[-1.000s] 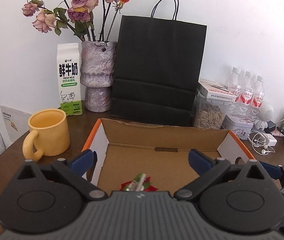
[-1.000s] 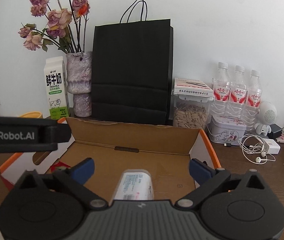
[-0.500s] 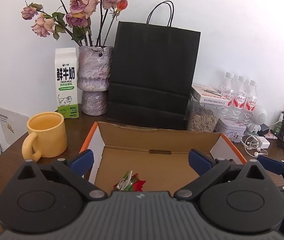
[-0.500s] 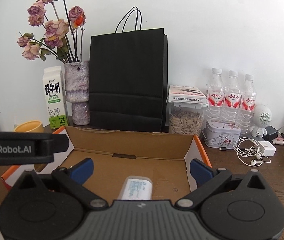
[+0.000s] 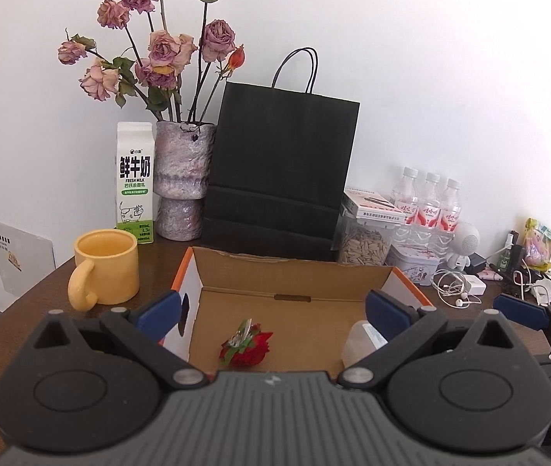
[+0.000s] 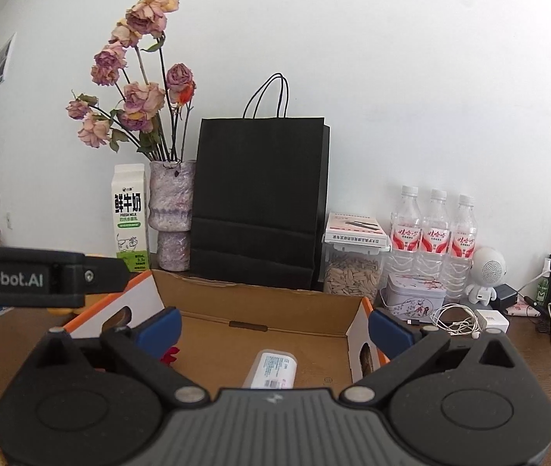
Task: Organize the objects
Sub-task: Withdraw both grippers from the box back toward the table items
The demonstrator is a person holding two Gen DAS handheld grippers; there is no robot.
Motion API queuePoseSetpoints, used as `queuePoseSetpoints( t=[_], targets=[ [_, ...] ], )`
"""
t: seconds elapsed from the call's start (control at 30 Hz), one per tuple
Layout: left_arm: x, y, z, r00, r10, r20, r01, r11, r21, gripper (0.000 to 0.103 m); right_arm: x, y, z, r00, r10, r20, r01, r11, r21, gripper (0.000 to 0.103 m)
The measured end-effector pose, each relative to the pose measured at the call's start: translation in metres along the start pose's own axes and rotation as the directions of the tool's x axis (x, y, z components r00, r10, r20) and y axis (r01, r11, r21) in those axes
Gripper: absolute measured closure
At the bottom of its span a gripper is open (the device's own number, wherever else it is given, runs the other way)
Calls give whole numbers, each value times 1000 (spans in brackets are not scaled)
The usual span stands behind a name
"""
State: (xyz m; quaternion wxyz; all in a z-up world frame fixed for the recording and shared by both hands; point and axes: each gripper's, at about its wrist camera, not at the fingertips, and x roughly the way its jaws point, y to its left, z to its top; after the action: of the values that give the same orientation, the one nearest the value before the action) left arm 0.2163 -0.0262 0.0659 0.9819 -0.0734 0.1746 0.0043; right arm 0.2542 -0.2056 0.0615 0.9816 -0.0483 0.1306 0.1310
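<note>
An open cardboard box (image 5: 291,270) with orange and white sides lies on the brown table, also seen in the right wrist view as the cardboard box (image 6: 260,303). On its floor rest a red strawberry-shaped hair clip (image 5: 246,347) and a small white bottle (image 6: 271,369) lying on its side; the bottle (image 5: 361,339) shows at the box's right in the left wrist view. My left gripper (image 5: 273,312) hangs open above the box with nothing between its fingers. My right gripper (image 6: 273,326) is open too, above the bottle and empty. Its blue fingertip (image 5: 520,310) shows at the right edge.
A yellow mug (image 5: 104,268) stands left of the box. Behind it are a milk carton (image 5: 135,188), a vase of dried roses (image 5: 182,178), a black paper bag (image 5: 279,167), a seed jar (image 5: 364,239), three water bottles (image 5: 427,207), a tin and tangled earphones (image 5: 454,287).
Both grippers have risen and drawn back from the box, so the clip and bottle lie farther below. The bottle has come into the left wrist view.
</note>
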Motion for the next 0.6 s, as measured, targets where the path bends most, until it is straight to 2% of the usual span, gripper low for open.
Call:
queuePoseSetpoints(
  t=[0.6],
  targets=[
    [-95,30,-55,999,33,-41,-31,999,42,0,-105,18,-67,995,40,-92,-38,999,24,0]
  ],
)
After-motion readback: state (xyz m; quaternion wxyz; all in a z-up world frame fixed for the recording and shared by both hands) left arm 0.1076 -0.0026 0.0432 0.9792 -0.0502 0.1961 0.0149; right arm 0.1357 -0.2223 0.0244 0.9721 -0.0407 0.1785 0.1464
